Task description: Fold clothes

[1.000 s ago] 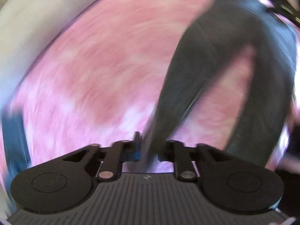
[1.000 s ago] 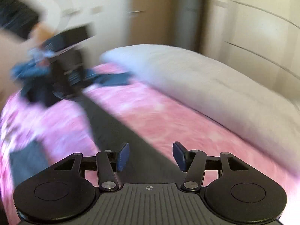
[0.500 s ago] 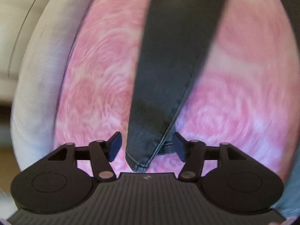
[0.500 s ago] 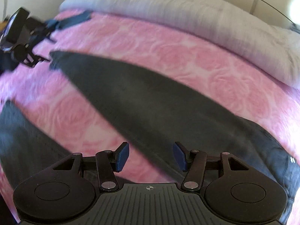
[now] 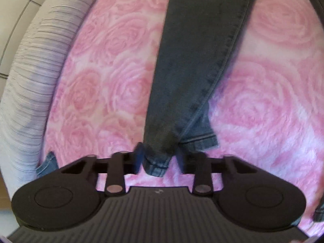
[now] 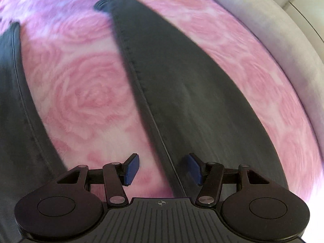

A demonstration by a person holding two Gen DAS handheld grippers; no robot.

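Dark grey denim is what you are working with: a pair of jeans (image 5: 194,64) lies spread on the pink rose-patterned blanket (image 5: 97,77) of the bed, its two legs apart, with a pale striped pillow (image 5: 30,77) along the far side.

Your left gripper (image 5: 160,158) sits at the hem of one leg (image 5: 157,165); its fingers are parted, and the cuff lies between them. The blur there hides whether they press the cloth, so I cannot tell if you have a true hold.

Your right gripper (image 6: 162,169) hovers further up the same leg, fingers wide apart and holding nothing, with the side seam (image 6: 141,85) running just under it. The other leg (image 6: 14,101) lies well to the left.

If you mean to lift this hem, take both layers of the cuff deep between the fingers, not just the edge. Keep the seam straight as you carry it, and let the right gripper pin or pinch the leg so that the denim does not drag across the fluffy blanket.
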